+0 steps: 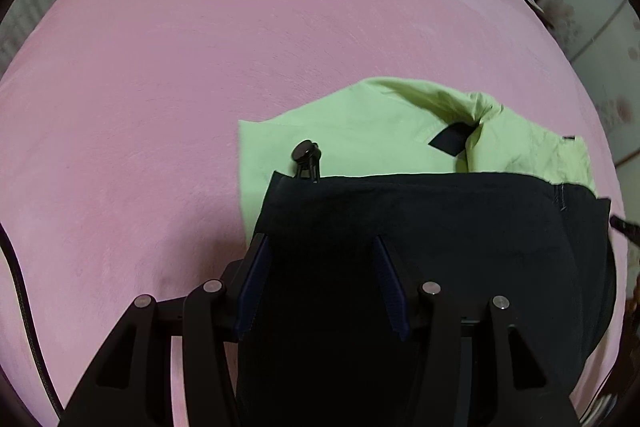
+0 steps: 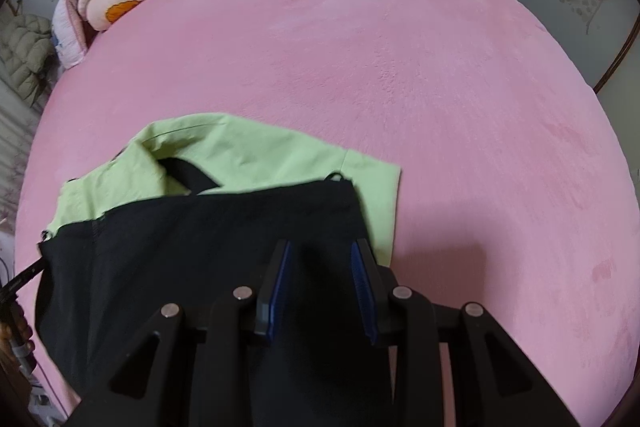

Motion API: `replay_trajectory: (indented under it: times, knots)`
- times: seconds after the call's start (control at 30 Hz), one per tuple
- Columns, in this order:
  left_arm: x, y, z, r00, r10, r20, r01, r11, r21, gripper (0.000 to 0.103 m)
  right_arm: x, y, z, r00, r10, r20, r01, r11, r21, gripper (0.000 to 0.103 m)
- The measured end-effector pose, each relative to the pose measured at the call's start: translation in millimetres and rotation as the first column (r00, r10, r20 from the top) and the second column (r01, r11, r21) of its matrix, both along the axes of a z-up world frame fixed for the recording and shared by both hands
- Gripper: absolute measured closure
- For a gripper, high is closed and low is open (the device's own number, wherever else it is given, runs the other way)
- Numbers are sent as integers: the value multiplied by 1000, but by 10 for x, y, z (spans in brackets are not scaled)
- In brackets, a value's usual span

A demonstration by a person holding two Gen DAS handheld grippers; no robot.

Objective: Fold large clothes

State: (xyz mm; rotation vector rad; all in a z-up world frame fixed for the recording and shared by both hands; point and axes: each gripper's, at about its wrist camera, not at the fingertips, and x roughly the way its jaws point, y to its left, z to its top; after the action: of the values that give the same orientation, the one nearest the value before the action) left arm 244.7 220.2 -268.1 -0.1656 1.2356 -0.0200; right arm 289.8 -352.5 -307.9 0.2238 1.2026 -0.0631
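Here: black garment over green garment on pink bed; left hand-held gripper, right hand-held gripper both apart.

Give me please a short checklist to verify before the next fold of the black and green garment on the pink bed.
1. Left gripper open over the black part: ok, fingers apart.
2. Right gripper open: ok.
3. Cloth really between the fingers: cannot tell.
4. Green part flat: not ok, it is bunched near the collar.
5. Cord stopper clear of the fold line: not ok, it sits at the black edge.
6. Free bed ahead: ok.
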Motion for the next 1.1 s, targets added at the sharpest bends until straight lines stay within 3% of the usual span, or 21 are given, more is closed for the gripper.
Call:
replay_trajectory:
  times: [0.2, 0.43, 0.5, 0.57, 0.73, 0.8, 0.83, 0.87, 0.93, 1.1]
  knots:
    - [68, 62, -142, 1000, 6, -11, -6, 999, -40, 52, 174, -68, -196, 1000, 12, -22, -12, 1000, 22, 72]
    - [173, 2, -207, 1000, 1, -26, -2, 1000, -21, 52, 257, -76, -233, 998, 62, -23, -62, 998, -15, 68]
    - [213, -17, -212, 1000, 4, -25, -5, 1000, -9, 48, 270, -107, -213, 998, 66, -16, -66, 998, -13, 67]
    - [247, -48, -215, 1000, 12, -21, -11, 1000, 6, 37, 274, -115, -232, 997, 78, -25, -78, 997, -12, 67]
    - [243, -38, -305, 999, 31, -29, -31, 1000, 4, 33, 305, -167, -351, 996, 66, -63, -66, 998, 16, 58]
    - [230, -50, -294, 999, 39, -19, -38, 999, 21, 42, 305, -216, -367, 998, 40, -53, -36, 997, 68, 57]
    - [219, -71, -273, 999, 38, -11, -38, 998, 42, 63, 299, -225, -373, 998, 32, -48, -28, 995, 97, 62]
    - [210, -95, -246, 999, 36, -9, -35, 998, 61, 76, 293, -211, -374, 998, 31, -46, -26, 995, 98, 69]
    - [173, -129, -171, 999, 37, 8, -37, 996, 76, 88, 259, -137, -314, 999, 46, -29, -45, 998, 51, 83]
    - [-13, -268, 226, 990, 45, 137, -71, 980, 187, 92, 83, 46, -2, 996, 62, 64, -58, 997, -59, 90]
